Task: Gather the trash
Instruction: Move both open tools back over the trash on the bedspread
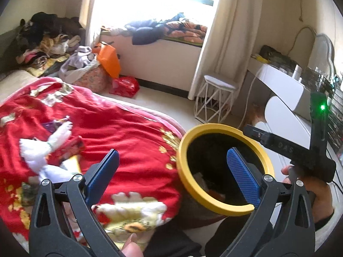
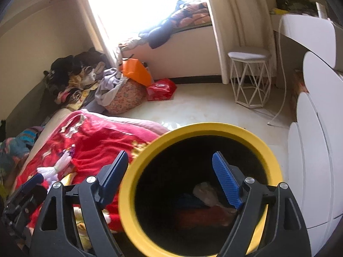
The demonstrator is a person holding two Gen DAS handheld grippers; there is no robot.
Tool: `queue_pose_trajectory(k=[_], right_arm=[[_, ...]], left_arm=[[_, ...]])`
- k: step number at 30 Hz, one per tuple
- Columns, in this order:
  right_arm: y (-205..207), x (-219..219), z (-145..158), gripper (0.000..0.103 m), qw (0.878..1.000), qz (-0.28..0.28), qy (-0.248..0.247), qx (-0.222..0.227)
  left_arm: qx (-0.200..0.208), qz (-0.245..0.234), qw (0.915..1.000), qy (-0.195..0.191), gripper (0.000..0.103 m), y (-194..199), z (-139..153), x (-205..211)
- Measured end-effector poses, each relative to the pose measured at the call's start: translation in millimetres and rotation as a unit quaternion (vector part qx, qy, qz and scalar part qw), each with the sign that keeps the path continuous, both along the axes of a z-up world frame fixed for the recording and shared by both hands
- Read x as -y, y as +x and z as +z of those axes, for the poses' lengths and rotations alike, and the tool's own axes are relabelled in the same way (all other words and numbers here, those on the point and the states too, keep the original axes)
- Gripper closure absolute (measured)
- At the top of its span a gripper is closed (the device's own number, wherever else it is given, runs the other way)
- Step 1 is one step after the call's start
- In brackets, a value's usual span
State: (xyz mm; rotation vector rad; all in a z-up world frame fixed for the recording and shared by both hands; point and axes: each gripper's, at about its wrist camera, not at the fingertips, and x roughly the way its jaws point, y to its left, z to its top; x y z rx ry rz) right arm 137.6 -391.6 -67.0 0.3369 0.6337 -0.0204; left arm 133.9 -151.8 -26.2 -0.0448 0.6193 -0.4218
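Observation:
A yellow-rimmed trash bin (image 1: 223,128) stands on the floor against the bed's edge. In the right wrist view its dark inside holds crumpled paper (image 2: 205,191) and red and blue scraps. My right gripper (image 2: 170,153) hangs open over the bin's mouth (image 2: 137,156), nothing between its blue pads. My left gripper (image 1: 172,152) is open and empty too, straddling the bin's left rim and the red blanket (image 1: 120,124). On the blanket lie white crumpled pieces (image 1: 49,147) and a purple wrapper (image 1: 53,125).
A white wire stool (image 2: 249,75) and white rounded drawers (image 2: 310,150) stand to the right. An orange bag (image 2: 137,70), a red bag (image 2: 160,90) and a pile of clothes (image 2: 79,77) sit by the window seat. A white cable (image 2: 283,85) trails onto the floor.

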Motion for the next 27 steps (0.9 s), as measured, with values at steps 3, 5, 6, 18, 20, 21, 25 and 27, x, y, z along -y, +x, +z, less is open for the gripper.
queue_pose_trajectory(k=[3, 5, 6, 18, 20, 21, 25, 27], right_arm=[[-1.0, -15.4, 6.5, 0.024, 1.000, 0.012, -0.008, 0.009], [-2.7, -24.4, 10.7, 0.024, 1.000, 0.020, -0.011, 0.017], [-3.5, -29.8, 12.7, 0.024, 0.999, 0.025, -0.012, 0.021], [-10.8, -88.7, 23.8, 0.023, 0.995, 0.086, -0.041, 0.041], [-10.8, -94.8, 24.7, 0.022, 0.994, 0.090, -0.042, 0.043], [-11.4, -97.6, 24.9, 0.022, 0.994, 0.091, -0.042, 0.044], [-15.1, -109.0, 25.2, 0.022, 0.993, 0.100, -0.040, 0.045], [-15.9, -116.6, 26.2, 0.022, 0.992, 0.107, -0.044, 0.045]], left_arm=[[0.008, 0.017, 0.9998, 0.000, 0.011, -2.0, 5.7, -13.9], [0.010, 0.024, 0.9997, -0.001, 0.011, -3.6, 8.4, -20.5], [0.013, 0.029, 0.9995, 0.000, 0.011, -4.7, 10.2, -24.8], [0.026, 0.066, 0.9975, -0.001, 0.011, -12.2, 21.5, -62.9], [0.029, 0.074, 0.9969, 0.002, 0.011, -12.8, 22.6, -70.2], [0.030, 0.077, 0.9966, 0.003, 0.011, -13.0, 23.1, -73.4], [0.035, 0.090, 0.9953, 0.001, 0.011, -13.6, 27.7, -86.5], [0.037, 0.095, 0.9948, 0.003, 0.011, -13.2, 29.6, -91.7]])
